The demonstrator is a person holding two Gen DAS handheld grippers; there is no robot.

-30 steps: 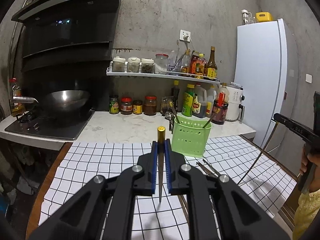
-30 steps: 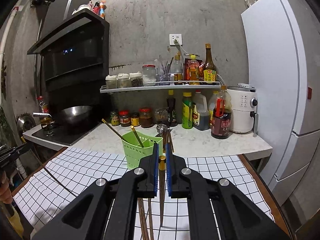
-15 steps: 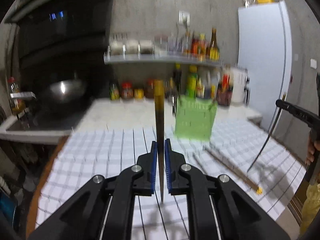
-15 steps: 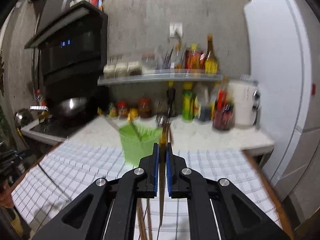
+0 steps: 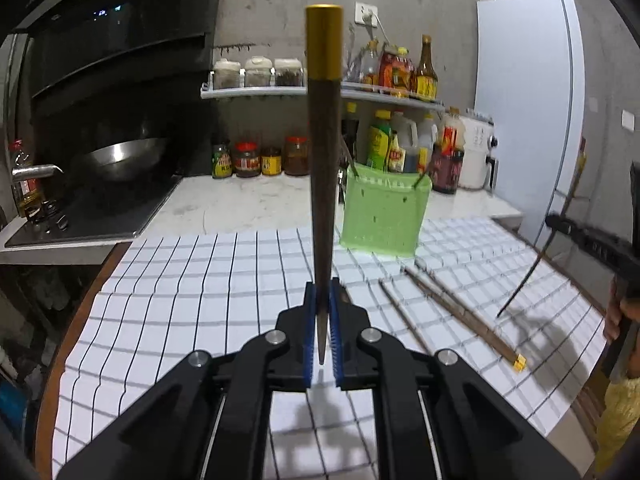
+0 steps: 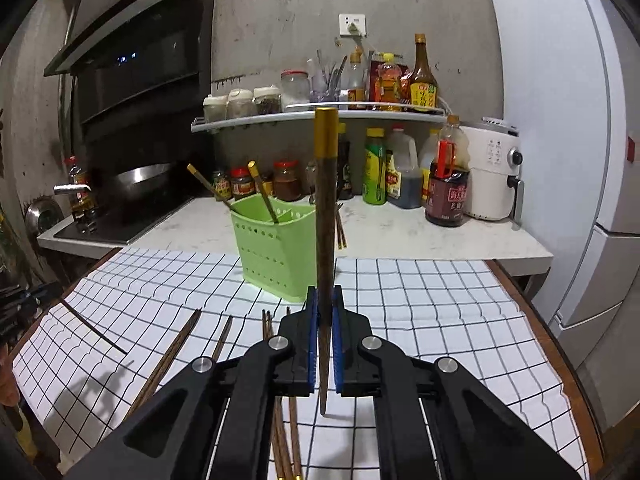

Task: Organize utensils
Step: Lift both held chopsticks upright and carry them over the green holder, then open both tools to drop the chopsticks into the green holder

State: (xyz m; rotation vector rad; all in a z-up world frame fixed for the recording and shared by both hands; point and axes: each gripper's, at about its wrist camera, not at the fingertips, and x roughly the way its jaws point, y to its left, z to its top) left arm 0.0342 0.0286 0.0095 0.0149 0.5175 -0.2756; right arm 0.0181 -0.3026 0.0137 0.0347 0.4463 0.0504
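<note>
green holder (image 6: 276, 250) behind loose chopsticks (image 6: 172, 356).

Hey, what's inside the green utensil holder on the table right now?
The green utensil holder holds two gold-capped chopsticks, leaning out of its rear compartment. The front compartment shows nothing above the rim; the walls hide the bottom of both.
</note>
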